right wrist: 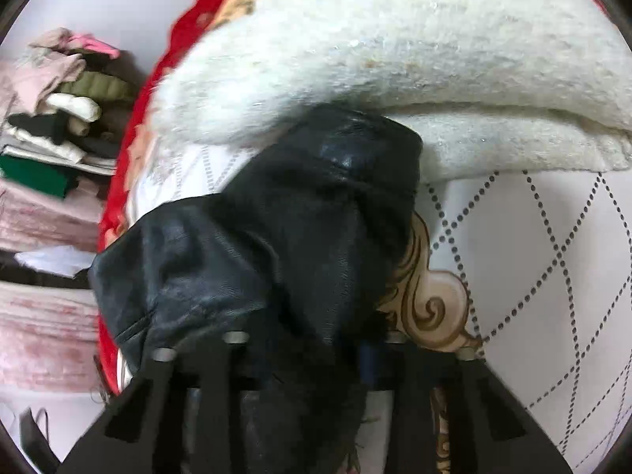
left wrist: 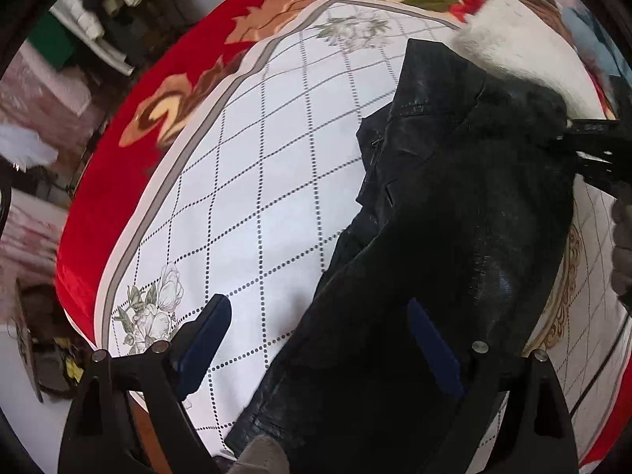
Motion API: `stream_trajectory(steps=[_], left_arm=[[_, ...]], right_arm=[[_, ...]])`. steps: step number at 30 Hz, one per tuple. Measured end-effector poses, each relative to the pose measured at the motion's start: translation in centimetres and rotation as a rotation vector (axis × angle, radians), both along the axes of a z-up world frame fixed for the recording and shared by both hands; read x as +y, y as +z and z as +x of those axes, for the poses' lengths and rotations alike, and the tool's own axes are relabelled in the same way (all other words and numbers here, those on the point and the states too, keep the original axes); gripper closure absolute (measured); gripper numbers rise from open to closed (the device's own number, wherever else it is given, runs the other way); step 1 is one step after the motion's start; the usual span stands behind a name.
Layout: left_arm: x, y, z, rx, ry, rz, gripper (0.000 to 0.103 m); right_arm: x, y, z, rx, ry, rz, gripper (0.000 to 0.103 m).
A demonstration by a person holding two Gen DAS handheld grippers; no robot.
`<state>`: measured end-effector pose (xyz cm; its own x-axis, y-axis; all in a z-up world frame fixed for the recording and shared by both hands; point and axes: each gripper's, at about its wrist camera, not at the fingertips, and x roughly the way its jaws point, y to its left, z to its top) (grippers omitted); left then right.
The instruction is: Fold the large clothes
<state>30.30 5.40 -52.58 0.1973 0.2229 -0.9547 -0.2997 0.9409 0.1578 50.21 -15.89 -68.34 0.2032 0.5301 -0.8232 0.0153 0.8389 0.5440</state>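
A black leather jacket (left wrist: 454, 217) lies along the white quilted bedspread (left wrist: 256, 197), its fur collar toward the far end. My left gripper (left wrist: 320, 339) is open above the jacket's near hem; one blue pad (left wrist: 205, 339) is over the bedspread, the other (left wrist: 434, 347) over the leather. In the right wrist view the jacket (right wrist: 284, 245) is bunched up over my right gripper (right wrist: 300, 359). The leather hides its fingertips, and the jaws seem to hold a fold of it.
A folded white fluffy blanket (right wrist: 414, 59) lies just beyond the jacket; it also shows in the left wrist view (left wrist: 513, 47). The bedspread has a red floral border (left wrist: 130, 150). A pile of folded clothes (right wrist: 59, 130) sits on shelves to the left, off the bed.
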Motion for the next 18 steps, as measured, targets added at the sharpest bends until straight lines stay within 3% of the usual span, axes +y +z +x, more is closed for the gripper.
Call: stream_trajectory(steps=[3,7,11,12,14,18], left_arm=[[-1.4,0.3,-0.4,0.007,-0.055,0.01,0.012],[-4.0,0.0,-1.3,0.034,-0.12,-0.012,0.012],[-6.4,-1.4,-1.5,0.08,-0.16,-0.022,0.012],[-6.9,-1.6,-1.5,0.082,-0.166,-0.028,0.012],[-7.5,-1.4,-1.2,0.063,-0.169,-0.066,0.012],[-9.3,-0.6,0.8,0.019,-0.192,-0.105,0.012]], right_arm=[[-4.8,2.0,-4.1,0.021,-0.18,0.05,0.085],[-13.8,2.8,-15.4,0.202,-0.494,0.057,0.085],[-18.4,1.2,-24.4,0.471,-0.485,-0.042,0.065],[-19.6,1.1,-25.9,0.519,-0.472,-0.048,0.065],[-21.1,2.3,-27.7,0.522,-0.455,-0.054,0.065],[-21.7,7.3,-27.7,0.397,-0.373,-0.077,0.065]])
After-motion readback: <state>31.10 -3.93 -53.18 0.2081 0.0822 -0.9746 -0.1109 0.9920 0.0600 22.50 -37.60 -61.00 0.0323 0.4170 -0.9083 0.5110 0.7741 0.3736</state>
